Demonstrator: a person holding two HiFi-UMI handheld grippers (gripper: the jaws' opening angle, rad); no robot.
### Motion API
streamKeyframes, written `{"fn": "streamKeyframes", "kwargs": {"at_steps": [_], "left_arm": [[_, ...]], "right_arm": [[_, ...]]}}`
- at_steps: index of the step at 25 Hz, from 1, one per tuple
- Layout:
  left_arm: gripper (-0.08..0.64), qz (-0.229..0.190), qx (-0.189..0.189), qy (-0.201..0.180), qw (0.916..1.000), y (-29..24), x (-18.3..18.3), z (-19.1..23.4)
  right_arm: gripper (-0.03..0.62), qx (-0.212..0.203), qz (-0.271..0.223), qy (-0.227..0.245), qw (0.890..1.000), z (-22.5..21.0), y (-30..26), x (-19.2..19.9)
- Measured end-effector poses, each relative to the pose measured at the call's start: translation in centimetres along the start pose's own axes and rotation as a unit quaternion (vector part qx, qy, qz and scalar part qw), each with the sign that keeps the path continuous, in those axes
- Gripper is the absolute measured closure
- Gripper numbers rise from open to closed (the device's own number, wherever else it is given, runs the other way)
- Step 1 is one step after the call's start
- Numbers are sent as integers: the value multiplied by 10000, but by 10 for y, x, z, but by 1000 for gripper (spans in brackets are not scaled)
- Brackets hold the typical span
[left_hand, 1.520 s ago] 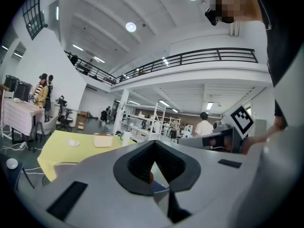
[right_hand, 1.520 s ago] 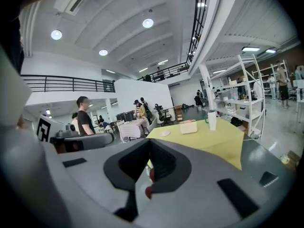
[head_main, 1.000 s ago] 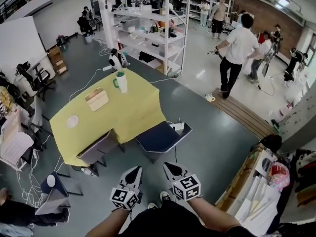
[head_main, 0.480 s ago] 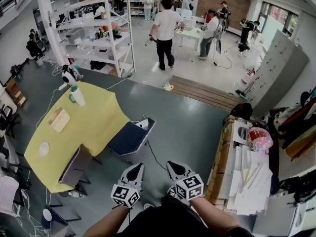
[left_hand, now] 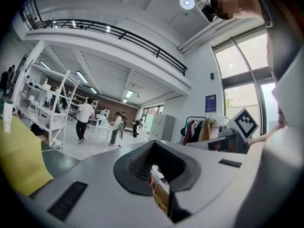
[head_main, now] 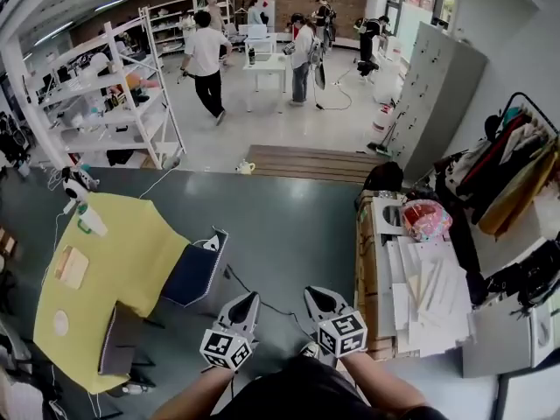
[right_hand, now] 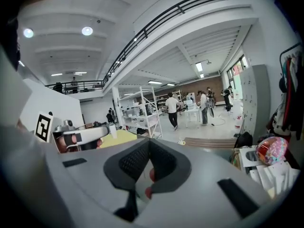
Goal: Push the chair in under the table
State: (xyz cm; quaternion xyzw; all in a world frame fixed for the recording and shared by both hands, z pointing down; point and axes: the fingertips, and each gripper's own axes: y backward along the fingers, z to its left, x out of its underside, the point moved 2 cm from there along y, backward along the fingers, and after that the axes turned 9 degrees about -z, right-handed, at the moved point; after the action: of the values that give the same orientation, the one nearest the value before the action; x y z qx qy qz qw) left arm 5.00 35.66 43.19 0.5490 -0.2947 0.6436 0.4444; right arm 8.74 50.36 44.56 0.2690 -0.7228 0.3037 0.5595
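Note:
A blue-seated chair (head_main: 194, 274) stands pulled out from the right side of the table under a yellow cloth (head_main: 131, 256), at the left of the head view. A grey chair (head_main: 118, 339) sits at the table's near edge. My left gripper (head_main: 246, 302) and right gripper (head_main: 315, 298) are held side by side low in the middle, both shut and empty, well to the right of the blue chair. In the left gripper view the shut gripper (left_hand: 152, 164) points level into the room, the yellow cloth (left_hand: 19, 160) at far left. The right gripper (right_hand: 148, 164) points slightly downward.
A low wooden cabinet (head_main: 374, 278) piled with papers stands close on my right. White shelving (head_main: 96, 94), grey lockers (head_main: 437, 86), a clothes rack (head_main: 507, 164) and several people (head_main: 206, 51) fill the back. A cable (head_main: 262, 300) lies on the floor by the chair.
The view has swung to the right: the table and blue chair have slid to the picture's left, the cabinet and lockers have come in. Both grippers stay shut and side by side.

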Motion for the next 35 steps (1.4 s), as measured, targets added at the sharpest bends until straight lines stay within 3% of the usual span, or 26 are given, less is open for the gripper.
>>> {"fn": "streamKeyframes", "kwargs": {"at_steps": [14,21,35], "left_arm": [[552,198,382,-46,9991,-113,24,-21],[552,201,313,-154,9992,-160,34,-21],[552,439,172,-176,9987,-199,49,-10]], "right_arm": [[578,432,-260,-59,9987,-114,-8,-20],[578,448,-280,-134,9985,-164,-21,-26],[578,423,-161,-360,9983,-209,-47,-23]]}}
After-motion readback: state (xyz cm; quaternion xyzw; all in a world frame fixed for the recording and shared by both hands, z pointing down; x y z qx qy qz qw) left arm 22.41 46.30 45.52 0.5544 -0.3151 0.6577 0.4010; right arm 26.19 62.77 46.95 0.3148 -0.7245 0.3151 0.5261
